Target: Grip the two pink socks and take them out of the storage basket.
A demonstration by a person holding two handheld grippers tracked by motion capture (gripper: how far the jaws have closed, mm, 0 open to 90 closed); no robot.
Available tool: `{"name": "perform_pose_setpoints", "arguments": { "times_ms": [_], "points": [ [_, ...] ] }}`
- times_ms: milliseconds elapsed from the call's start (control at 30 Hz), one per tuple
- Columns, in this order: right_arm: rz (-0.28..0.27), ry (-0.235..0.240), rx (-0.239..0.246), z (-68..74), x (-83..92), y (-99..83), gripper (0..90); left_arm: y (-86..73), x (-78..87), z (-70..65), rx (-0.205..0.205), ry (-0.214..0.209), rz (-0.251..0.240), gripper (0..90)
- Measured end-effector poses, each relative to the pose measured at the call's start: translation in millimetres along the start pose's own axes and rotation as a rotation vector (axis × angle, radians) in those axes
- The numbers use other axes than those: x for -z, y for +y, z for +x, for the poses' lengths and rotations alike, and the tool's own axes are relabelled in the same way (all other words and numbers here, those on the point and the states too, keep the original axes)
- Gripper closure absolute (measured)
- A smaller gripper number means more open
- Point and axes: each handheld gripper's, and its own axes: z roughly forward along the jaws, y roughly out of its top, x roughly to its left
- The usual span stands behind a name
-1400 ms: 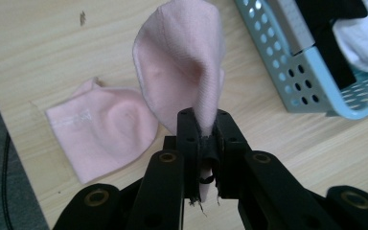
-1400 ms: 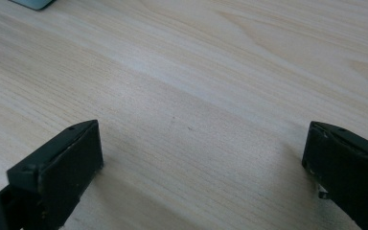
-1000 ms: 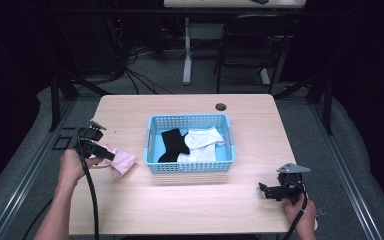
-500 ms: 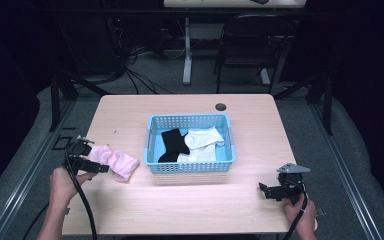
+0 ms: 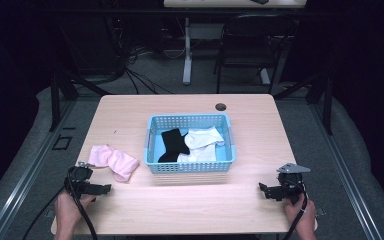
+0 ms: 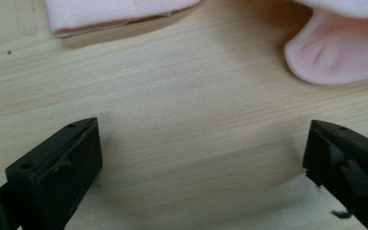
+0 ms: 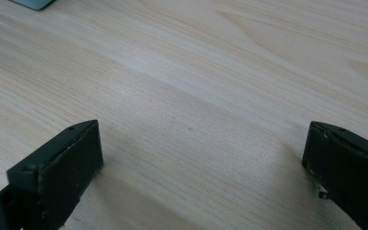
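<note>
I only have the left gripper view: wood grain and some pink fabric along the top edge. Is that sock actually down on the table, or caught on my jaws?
Observer: It's down. In the high view the pink sock lies flat on the table, left of the blue basket. The left gripper sits nearer the person, its jaws just opened, with nothing between them.
Operator: What's left in the basket?
Observer: A black sock and a white sock, side by side.
Operator: Where's the other gripper?
Observer: The right gripper rests near the table's front right corner, jaws open over bare wood.
</note>
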Motion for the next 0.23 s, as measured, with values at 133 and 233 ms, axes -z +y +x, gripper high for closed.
{"name": "perform_pose_setpoints", "arguments": {
  "times_ms": [133,233],
  "points": [
    [0.0,0.0,0.0,0.0,0.0,0.0,0.0,-9.6,-0.6,-0.4,-0.009,0.015,-0.082,0.0],
    [-0.001,0.0,0.0,0.0,0.0,0.0,0.0,-22.2,-1.7,-1.7,0.005,0.024,-0.188,0.0]
  ]
}}
